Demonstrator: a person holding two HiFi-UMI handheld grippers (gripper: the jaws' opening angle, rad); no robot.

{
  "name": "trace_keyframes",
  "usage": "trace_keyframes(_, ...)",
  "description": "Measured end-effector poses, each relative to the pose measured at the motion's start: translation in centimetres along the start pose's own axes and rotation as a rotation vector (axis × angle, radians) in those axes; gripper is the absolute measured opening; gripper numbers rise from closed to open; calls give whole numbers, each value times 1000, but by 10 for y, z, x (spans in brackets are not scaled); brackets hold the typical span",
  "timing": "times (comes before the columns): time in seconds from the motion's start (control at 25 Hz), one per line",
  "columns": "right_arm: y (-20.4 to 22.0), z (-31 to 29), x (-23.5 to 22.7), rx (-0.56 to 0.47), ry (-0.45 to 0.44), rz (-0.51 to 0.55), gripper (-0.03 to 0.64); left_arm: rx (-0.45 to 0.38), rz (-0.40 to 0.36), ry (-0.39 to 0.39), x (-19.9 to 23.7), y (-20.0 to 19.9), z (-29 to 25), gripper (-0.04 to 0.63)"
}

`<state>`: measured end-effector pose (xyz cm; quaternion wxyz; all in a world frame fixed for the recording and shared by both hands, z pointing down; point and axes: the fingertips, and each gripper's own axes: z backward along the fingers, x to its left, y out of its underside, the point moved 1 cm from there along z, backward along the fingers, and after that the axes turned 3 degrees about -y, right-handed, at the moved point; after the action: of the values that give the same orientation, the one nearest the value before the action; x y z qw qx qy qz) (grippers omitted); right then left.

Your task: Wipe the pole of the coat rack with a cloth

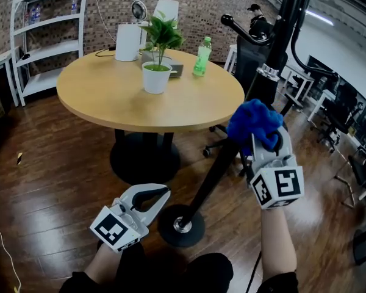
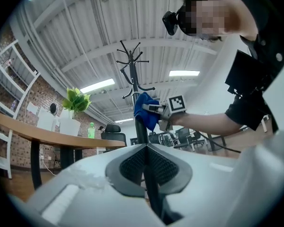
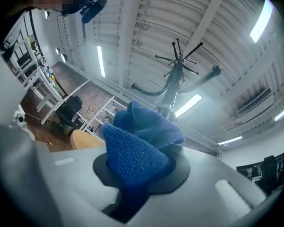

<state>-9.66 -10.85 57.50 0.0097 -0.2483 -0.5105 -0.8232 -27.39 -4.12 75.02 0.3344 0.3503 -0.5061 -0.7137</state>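
Left gripper (image 1: 161, 194): held low at the person's left, jaws pointing forward and to the right, its marker cube nearest the body. In the left gripper view its ribbed pads (image 2: 132, 162) meet along a thin dark seam, with nothing between them. Left forearm (image 1: 99, 264): bare, reaching forward from a dark sleeve.

Right gripper (image 1: 265, 138): raised higher and further forward than the left, jaws pointing up and away, marker cube facing the head camera. Its jaws are clamped on a bunched blue cloth (image 3: 137, 150), which bulges above the tips. Right forearm (image 1: 277, 243): bare, extended almost straight forward.
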Motion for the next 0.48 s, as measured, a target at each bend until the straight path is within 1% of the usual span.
trace_keyframes(0.04, 23, 10, 12, 14, -2, -16, 72, 13, -3, 6, -1, 3, 1, 3)
trace_keyframes(0.12, 74, 31, 37, 52, -6, -85, 72, 50, -14, 13, -1, 11, 3, 3)
trace_keyframes(0.28, 178, 77, 84, 151, -25, -233, 72, 40, 15, -2, 2, 16, 2, 3)
trace_keyframes(0.36, 221, 94, 106, 211, -38, -281, 72, 68, 9, 2, 3, 24, 3, 3)
trace_keyframes(0.48, 283, 118, 137, 327, -64, -328, 72, 103, 7, 15, 2, 35, 1, 3)
